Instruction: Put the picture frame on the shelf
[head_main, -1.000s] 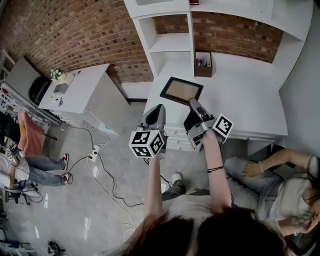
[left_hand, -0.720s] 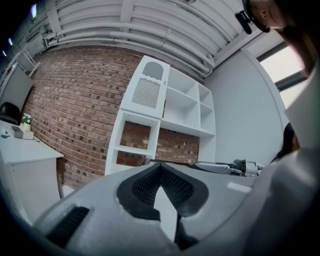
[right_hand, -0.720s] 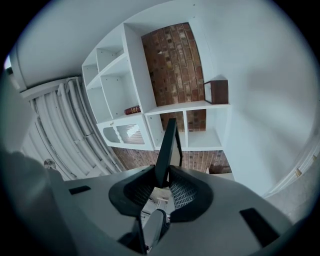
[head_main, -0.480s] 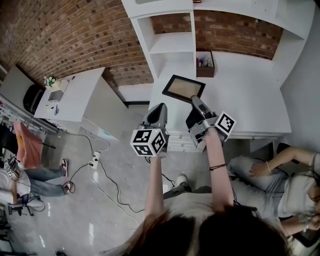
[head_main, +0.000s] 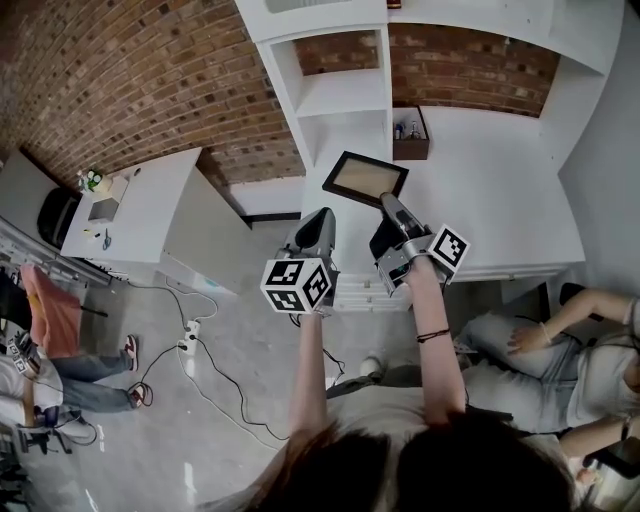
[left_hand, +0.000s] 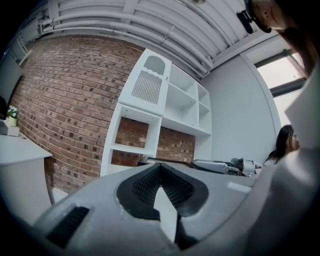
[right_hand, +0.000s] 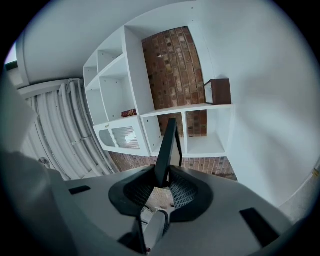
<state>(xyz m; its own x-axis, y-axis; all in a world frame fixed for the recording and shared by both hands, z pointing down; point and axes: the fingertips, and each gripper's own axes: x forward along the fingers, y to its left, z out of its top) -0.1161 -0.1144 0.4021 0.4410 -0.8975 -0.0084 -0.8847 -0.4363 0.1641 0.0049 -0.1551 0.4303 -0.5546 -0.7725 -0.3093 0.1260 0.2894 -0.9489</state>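
Observation:
The picture frame (head_main: 366, 178), black-edged with a tan panel, is held over the white desk (head_main: 490, 190) in front of the white shelf unit (head_main: 345, 95). My right gripper (head_main: 385, 200) is shut on its near edge. In the right gripper view the frame (right_hand: 167, 145) stands edge-on between the pads of that gripper (right_hand: 166, 172), with the shelf compartments (right_hand: 200, 130) behind it. My left gripper (head_main: 320, 214) hovers to the frame's left, off the desk edge. It is shut and holds nothing, and its tips (left_hand: 160, 166) meet in the left gripper view.
A small brown box (head_main: 410, 135) stands on the desk against the brick wall. A red book (right_hand: 128, 113) lies on an upper shelf. A person (head_main: 545, 350) sits at the right. At the left are a white table (head_main: 130, 200) and floor cables (head_main: 200, 330).
Both grippers and the frame stay in nearly the same place. The head camera has shifted a little, and the seated person at the right has moved an arm.

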